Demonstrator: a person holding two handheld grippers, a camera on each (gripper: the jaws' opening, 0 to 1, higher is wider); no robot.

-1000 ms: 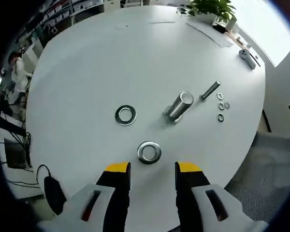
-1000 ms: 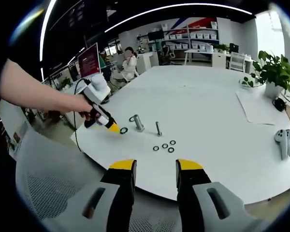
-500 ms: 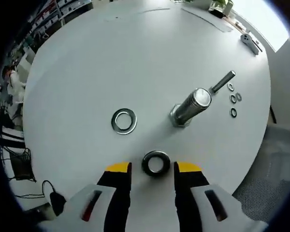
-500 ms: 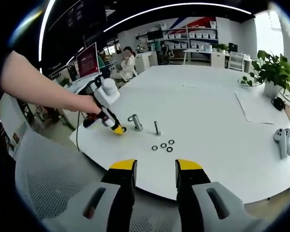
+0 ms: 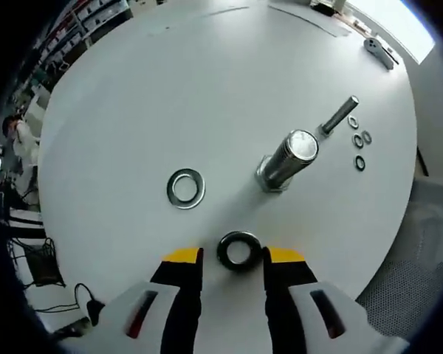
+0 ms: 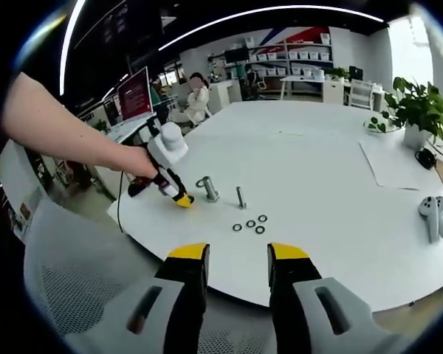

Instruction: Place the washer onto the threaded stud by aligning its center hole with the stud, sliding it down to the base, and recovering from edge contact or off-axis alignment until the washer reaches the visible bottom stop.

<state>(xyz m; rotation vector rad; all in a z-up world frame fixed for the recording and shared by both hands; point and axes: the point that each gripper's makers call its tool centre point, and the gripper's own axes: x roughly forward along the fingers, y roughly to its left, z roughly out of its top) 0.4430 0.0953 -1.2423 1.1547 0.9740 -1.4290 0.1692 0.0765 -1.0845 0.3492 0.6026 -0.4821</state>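
Steel washer [image 5: 239,249] between open left tongs [image 5: 231,257]; no legible writing.

No text, label or number can be read. The red screen [image 6: 135,93] carries writing too small to tell.

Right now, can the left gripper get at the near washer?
Probably yes. In the left gripper view the washer lies flat on the table between the open tips of the left gripper, nothing in the gap. The stud and the second washer stand apart, beyond it.
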